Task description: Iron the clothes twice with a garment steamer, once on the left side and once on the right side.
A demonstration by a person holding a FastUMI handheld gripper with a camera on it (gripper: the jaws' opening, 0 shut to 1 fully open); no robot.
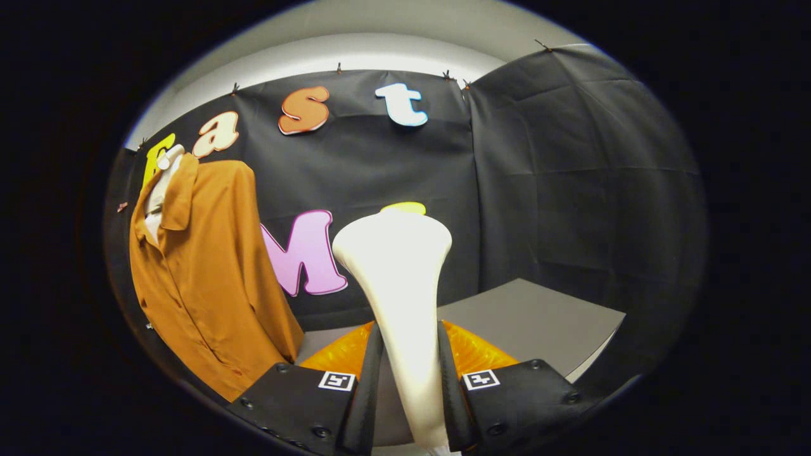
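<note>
A white garment steamer (pixel 396 278) stands upright between my fingers, its broad head rising above them. My gripper (pixel 408 373) is shut on its narrow handle, one finger (pixel 367 373) pressing each side. An orange-brown button-up shirt (pixel 203 272) hangs on a white hanger (pixel 168 158) against the black booth wall, off to the left of the steamer and farther away. The steamer head is apart from the shirt and points up, not at the cloth.
A grey table (pixel 545 316) lies beyond the fingers to the right, its far corner near the black side wall. Something orange and translucent (pixel 472 351) sits on the table just behind the steamer handle.
</note>
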